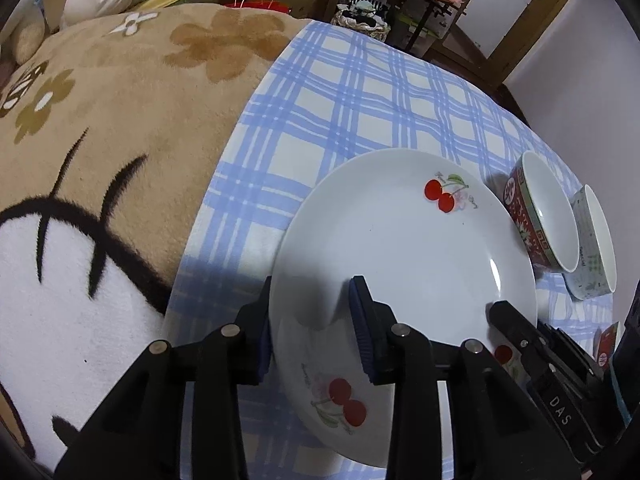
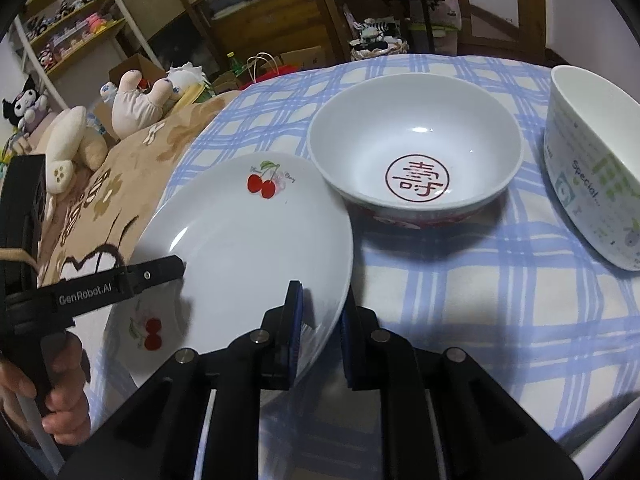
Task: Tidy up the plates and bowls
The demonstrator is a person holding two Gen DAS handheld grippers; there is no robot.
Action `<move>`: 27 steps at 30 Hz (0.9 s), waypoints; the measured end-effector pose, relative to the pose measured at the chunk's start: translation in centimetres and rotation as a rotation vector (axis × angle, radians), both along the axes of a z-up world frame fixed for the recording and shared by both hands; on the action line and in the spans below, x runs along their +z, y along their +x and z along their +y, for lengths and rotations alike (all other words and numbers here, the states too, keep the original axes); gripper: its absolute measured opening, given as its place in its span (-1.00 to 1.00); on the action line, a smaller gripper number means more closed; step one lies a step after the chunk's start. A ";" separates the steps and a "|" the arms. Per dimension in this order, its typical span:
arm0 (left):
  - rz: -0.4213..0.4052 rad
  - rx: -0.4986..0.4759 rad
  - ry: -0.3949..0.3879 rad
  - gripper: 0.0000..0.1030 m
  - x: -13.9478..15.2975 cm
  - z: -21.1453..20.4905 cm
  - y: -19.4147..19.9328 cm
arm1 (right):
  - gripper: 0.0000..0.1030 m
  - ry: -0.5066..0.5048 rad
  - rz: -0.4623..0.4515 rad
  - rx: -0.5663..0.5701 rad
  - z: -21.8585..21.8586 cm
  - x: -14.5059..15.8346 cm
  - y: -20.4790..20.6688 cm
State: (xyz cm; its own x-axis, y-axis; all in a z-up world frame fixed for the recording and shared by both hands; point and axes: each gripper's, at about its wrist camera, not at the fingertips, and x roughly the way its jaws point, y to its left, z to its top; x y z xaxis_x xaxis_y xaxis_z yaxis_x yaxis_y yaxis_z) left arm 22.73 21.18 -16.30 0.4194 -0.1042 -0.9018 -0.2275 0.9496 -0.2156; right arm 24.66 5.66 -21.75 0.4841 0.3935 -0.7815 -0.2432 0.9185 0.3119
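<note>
I find both grippers committed to the one cherry plate [image 1: 400, 240], which lies on the checked cloth [image 1: 340, 92] near its front edge, beside the brown blanket [image 1: 120, 120]. My left gripper [image 1: 312, 320] straddles the plate's near-left rim, one pad under the rim and one on the upper face; the pads appear clamped on it. My right gripper [image 2: 320, 320] is clenched on the near-right rim in the same fashion. I judge the two-sided hold is meant to keep a wide, slick plate level for lifting. The red patterned bowl [image 2: 416, 152] stands just behind the plate, nearly touching its rim, and the white printed bowl [image 2: 592, 168] sits toward the right edge. Lifting risks nudging the red bowl.
</note>
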 end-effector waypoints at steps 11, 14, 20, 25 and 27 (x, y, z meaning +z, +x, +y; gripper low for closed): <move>0.006 -0.005 0.033 -0.39 0.9 -0.7 -0.7 | -0.63 -0.012 -0.021 -0.003 -0.4 1.0 -1.2; -0.005 -0.009 0.030 -0.40 1.6 -1.1 -1.1 | -0.63 -0.007 -0.029 -0.016 -1.0 1.6 -1.9; -0.015 -0.024 0.023 -0.43 3.3 -2.3 -2.6 | -0.64 0.005 -0.046 -0.033 -2.4 3.1 -3.4; -0.011 -0.030 0.031 -0.45 4.6 -3.1 -4.4 | -0.65 0.024 -0.056 -0.038 -3.3 3.9 -4.8; -0.013 -0.029 0.037 -0.45 4.9 -3.5 -5.1 | -0.65 0.033 -0.059 -0.048 -3.7 4.3 -5.5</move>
